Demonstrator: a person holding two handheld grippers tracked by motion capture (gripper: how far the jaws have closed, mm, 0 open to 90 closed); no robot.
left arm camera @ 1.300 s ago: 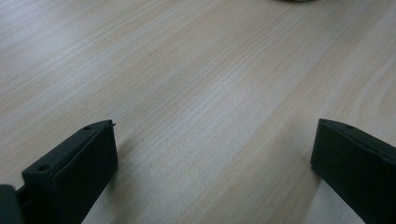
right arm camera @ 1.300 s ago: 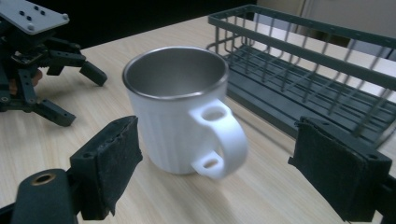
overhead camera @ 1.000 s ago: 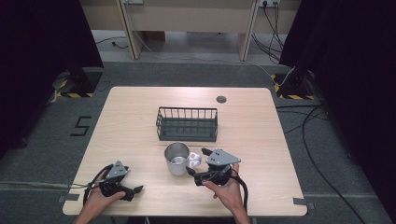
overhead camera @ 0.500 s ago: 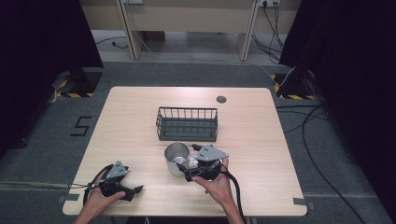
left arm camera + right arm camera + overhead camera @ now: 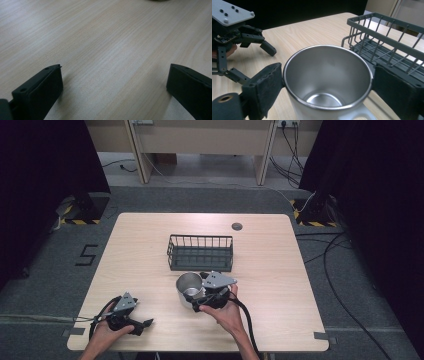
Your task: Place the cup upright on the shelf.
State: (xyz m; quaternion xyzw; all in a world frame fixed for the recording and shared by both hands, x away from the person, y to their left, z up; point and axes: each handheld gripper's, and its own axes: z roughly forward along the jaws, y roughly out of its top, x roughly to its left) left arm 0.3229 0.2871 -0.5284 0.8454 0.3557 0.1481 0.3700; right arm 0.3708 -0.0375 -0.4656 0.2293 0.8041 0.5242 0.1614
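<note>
A steel mug (image 5: pixel 188 284) stands upright on the table just in front of the wire basket (image 5: pixel 200 239). My right gripper (image 5: pixel 193 294) reaches it from the right, and in the right gripper view both pads press the rim of the mug (image 5: pixel 327 72) from either side, its white handle toward the camera. My left gripper (image 5: pixel 144 323) rests low at the table's front left, held by a hand. In the left gripper view its jaws (image 5: pixel 113 80) stand wide apart over bare wood with nothing between them.
The dark wire basket (image 5: pixel 387 32) is close behind the mug. A small round grommet (image 5: pixel 236 226) sits near the table's far edge. The left gripper's grey plate (image 5: pixel 232 13) shows beyond the mug. Light wood table (image 5: pixel 280 270) is ringed by grey floor with cables.
My right gripper has slid left from beside the mug until its jaws enclose the rim. The left gripper has stayed put.
</note>
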